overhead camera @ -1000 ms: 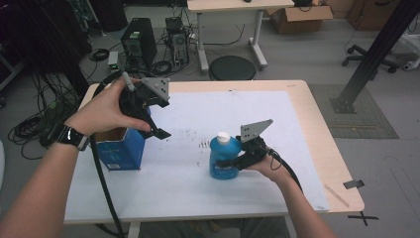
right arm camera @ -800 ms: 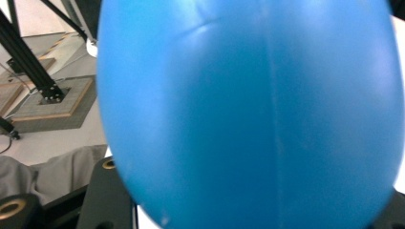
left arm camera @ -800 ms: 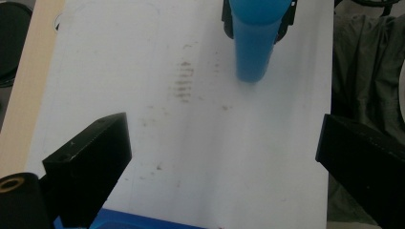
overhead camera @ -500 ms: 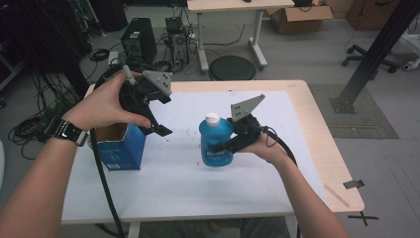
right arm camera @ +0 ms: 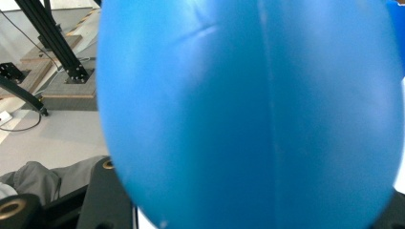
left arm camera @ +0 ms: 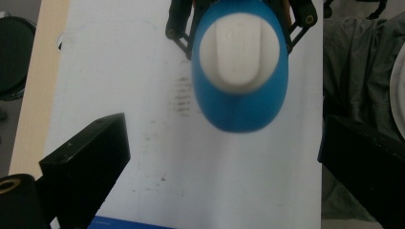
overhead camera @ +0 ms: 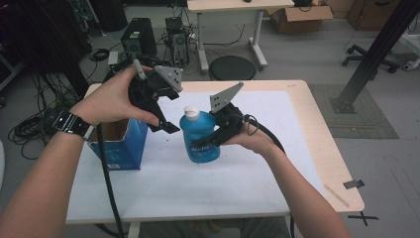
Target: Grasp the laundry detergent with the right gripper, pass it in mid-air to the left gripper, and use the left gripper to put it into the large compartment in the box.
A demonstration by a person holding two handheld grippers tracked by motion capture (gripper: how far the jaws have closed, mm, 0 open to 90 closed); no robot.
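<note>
Right claw (overhead camera: 210, 141) pinching blue bottle (overhead camera: 199, 136) at mid-body, holding it above desk (overhead camera: 257, 178). Left claw (left arm camera: 224, 157) spreading wide, hovering over white cap (left arm camera: 239, 52). Bottle likely smooth plastic, slippery, slightly squeezable; gripping cap flats probably safest.

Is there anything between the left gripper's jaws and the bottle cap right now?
Nothing. In the left gripper view, the left gripper stands open short of the white cap on the blue bottle, with bare white table cover behind the gap.

Computer towers (overhead camera: 141, 39), round stool (overhead camera: 232, 68), cardboard box (overhead camera: 302, 17)
</note>
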